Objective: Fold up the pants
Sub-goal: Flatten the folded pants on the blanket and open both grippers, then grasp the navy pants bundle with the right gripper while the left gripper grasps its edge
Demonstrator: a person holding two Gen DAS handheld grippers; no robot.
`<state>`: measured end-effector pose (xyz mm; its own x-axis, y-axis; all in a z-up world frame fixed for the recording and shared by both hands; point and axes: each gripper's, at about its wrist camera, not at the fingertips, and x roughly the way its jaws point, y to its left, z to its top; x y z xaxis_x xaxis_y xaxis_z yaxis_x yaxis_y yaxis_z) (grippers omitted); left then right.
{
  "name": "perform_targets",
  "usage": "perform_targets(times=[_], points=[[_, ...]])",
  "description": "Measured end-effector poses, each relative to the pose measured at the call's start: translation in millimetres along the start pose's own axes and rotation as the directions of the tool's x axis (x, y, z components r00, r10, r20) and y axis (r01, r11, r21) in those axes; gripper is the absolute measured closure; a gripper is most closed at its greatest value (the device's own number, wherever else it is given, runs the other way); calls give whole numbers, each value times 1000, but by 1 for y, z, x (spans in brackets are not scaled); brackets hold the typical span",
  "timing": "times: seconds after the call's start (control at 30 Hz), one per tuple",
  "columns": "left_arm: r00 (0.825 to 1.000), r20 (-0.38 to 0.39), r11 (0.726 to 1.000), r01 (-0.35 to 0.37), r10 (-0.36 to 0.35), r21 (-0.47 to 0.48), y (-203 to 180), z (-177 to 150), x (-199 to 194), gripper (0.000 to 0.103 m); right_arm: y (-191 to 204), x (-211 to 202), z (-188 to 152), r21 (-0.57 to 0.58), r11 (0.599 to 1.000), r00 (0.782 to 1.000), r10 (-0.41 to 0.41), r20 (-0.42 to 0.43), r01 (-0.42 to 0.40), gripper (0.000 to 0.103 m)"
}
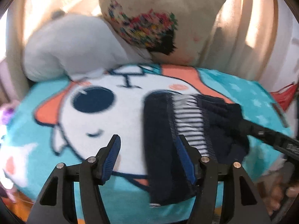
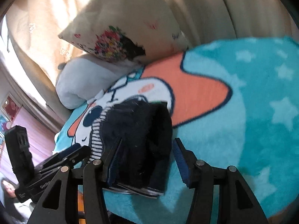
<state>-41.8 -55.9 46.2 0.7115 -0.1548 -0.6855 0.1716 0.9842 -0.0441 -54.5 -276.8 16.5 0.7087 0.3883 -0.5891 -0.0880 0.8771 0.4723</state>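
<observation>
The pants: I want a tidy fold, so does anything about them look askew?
Yes. The dark navy pants lie bunched on the turquoise cartoon blanket, their white-striped lining exposed and edges uneven.

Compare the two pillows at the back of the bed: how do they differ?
The printed pillow is cream with a bright flower pattern and a dark patch; the plain pillow is white and bare. The printed pillow stands tilted up against the curtain; the plain pillow lies low. The printed one leans partly over the plain one. Both sit at the far edge of the turquoise blanket.
</observation>
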Motion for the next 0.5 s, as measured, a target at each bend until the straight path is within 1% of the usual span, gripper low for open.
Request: perform_targets(times=[0.03, 0.07, 0.1, 0.2, 0.3, 0.5], points=[[999, 8, 999, -35, 35, 7, 0, 1, -2, 37, 4, -4, 0, -15, 1000, 1000, -11, 16, 12, 45], [998, 14, 998, -68, 68, 13, 0, 1, -4, 32, 8, -8, -1, -33, 999, 999, -25, 33, 27, 44], [995, 21, 995, -103, 102, 15, 0, 1, -5, 29, 12, -11, 0, -51, 998, 998, -40, 49, 43, 43], [983, 41, 984, -179, 178, 24, 2, 1, -9, 29, 22, -13, -2, -93, 992, 994, -81, 74, 88, 41], [976, 54, 976, -214, 213, 30, 4, 1, -12, 29, 26, -10, -5, -112, 987, 992, -105, 67, 112, 41], [977, 23, 977, -211, 211, 22, 10, 1, -7, 29, 27, -8, -8, -120, 986, 992, -112, 51, 118, 40]])
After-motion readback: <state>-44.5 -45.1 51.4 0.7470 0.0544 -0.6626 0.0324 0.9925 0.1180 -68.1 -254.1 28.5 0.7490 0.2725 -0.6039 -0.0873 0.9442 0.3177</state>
